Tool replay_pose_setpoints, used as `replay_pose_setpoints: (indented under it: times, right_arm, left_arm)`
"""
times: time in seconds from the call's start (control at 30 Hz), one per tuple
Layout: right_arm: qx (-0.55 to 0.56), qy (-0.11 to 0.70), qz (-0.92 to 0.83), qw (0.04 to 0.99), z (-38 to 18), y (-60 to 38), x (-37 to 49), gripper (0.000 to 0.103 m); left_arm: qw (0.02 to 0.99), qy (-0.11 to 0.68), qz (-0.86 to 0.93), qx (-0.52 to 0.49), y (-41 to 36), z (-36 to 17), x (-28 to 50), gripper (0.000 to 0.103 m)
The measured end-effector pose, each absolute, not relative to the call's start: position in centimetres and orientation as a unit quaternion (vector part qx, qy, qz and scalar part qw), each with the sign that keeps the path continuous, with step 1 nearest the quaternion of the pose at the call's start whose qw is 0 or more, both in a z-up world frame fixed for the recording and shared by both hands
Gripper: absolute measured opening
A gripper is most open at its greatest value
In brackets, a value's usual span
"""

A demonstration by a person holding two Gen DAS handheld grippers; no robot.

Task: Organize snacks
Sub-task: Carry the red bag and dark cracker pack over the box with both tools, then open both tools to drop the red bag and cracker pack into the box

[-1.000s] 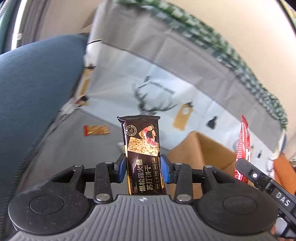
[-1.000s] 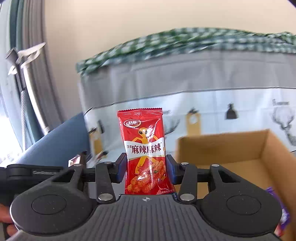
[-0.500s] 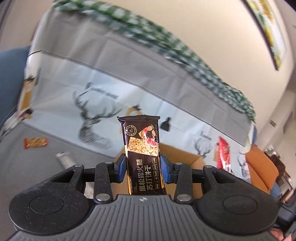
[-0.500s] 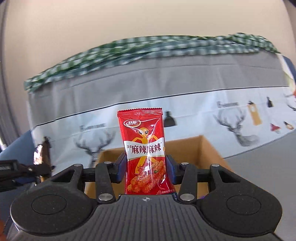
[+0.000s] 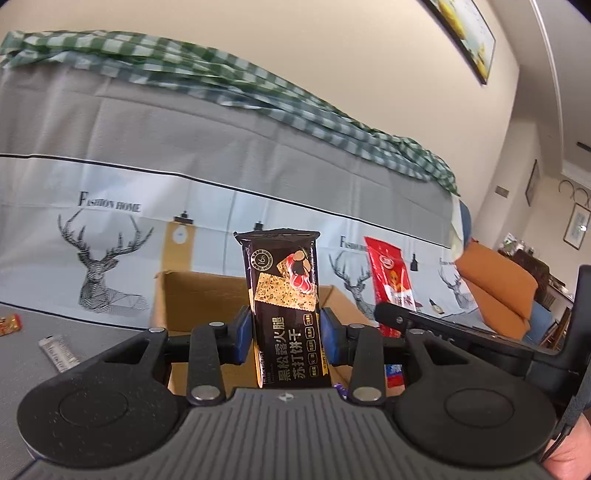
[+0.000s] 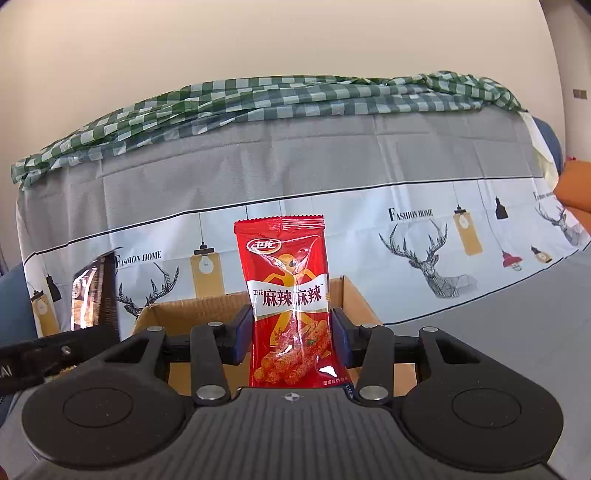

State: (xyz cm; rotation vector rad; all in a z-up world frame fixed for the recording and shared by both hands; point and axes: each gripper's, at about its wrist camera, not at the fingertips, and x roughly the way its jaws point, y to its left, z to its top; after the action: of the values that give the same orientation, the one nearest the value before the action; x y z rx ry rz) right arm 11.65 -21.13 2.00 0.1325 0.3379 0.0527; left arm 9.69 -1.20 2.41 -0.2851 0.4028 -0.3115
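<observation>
Standing upright between the blue pads of the left gripper [image 5: 283, 338] is a dark brown cracker packet [image 5: 284, 306], clamped at both sides. The right gripper [image 6: 291, 341] likewise grips a red spicy snack packet [image 6: 288, 302], held upright.

Only the left wrist view shows two loose snacks lying on the grey cloth [image 5: 22, 369] at far left: a small orange wrapper [image 5: 9, 325] and a silver wrapper [image 5: 59, 352] near it. It also shows a framed picture [image 5: 465, 33] on the wall and an orange cushion [image 5: 495, 291] at right. The right wrist view shows the green checked cloth [image 6: 258, 99] along the sofa back more fully.

Counted: two grippers, two held packets, two loose wrappers, one cardboard box [image 5: 192, 295]. The box sits open behind both grippers; a blue and purple scrap shows at its near edge, otherwise its contents are hidden.
</observation>
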Motion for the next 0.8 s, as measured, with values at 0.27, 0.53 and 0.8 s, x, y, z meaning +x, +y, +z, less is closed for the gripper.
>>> replay_pose_setpoints:
  times: [0.27, 0.53, 0.8]
  right_arm:
    - [0.051, 0.157, 0.021, 0.986, 2.09, -20.79, 11.46, 0.046]
    - [0.049, 0.159, 0.020, 0.986, 2.02, -20.71, 11.59, 0.047]
    - [0.049, 0.159, 0.017, 0.986, 2.01, -20.67, 11.59, 0.047]
  left_arm:
    - [0.954, 0.204, -0.158, -0.154, -1.35, 2.13, 10.15, 0.042]
    - [0.954, 0.205, -0.160, -0.151, -1.46, 2.13, 10.07, 0.042]
    - [0.952, 0.208, -0.163, -0.155, -1.35, 2.08, 10.23, 0.042]
